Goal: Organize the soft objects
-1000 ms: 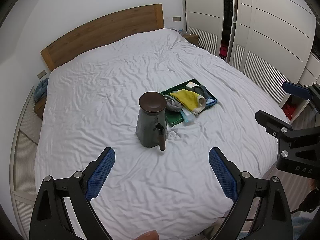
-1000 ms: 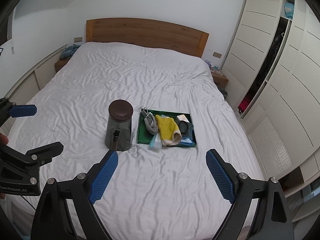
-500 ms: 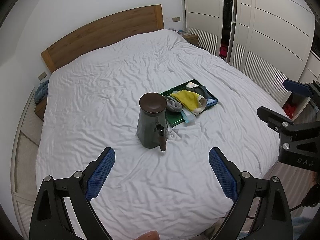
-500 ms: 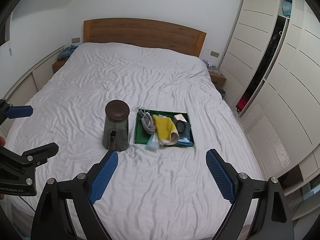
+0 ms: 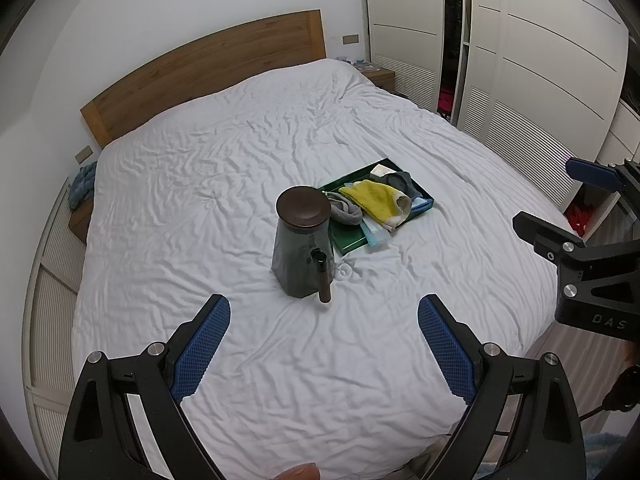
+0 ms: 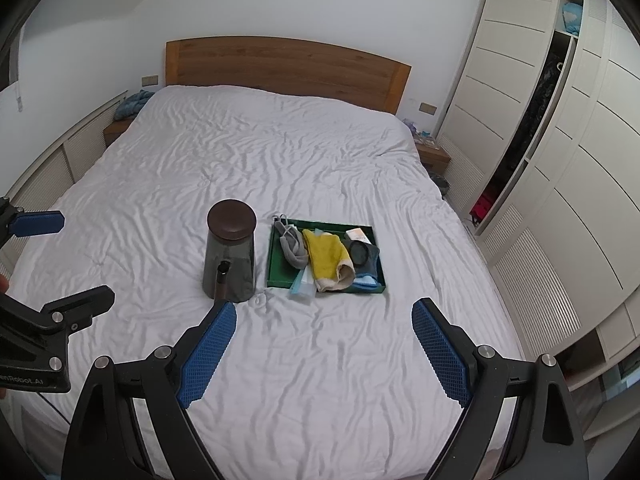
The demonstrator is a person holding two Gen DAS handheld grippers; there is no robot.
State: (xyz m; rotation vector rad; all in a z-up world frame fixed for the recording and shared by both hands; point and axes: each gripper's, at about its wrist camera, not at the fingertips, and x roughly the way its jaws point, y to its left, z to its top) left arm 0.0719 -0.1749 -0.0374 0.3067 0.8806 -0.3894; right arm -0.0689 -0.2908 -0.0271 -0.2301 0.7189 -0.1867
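A green tray point(image 5: 346, 238) point(image 6: 276, 254) lies mid-bed, holding a yellow cloth point(image 5: 374, 198) point(image 6: 326, 258), a grey cloth point(image 5: 344, 208) point(image 6: 294, 246), a dark sock point(image 6: 366, 256), light blue pieces point(image 6: 304, 286) and a small white pack point(image 6: 357, 235). A dark grey bin with a brown lid point(image 5: 302, 248) point(image 6: 230, 252) stands left of the tray. My left gripper point(image 5: 324, 340) is open and empty, well short of the bin. My right gripper point(image 6: 324, 340) is open and empty, short of the tray.
The white rumpled bed point(image 5: 240, 160) fills both views, with a wooden headboard point(image 6: 288, 68) behind. White wardrobes point(image 6: 560, 160) line the right side. Low white cabinets point(image 6: 52, 168) and a blue cloth point(image 6: 132, 104) on a bedside stand sit at the left.
Both grippers have drifted slightly toward the bed; the bin and tray appear a little closer. Nothing was taken hold of.
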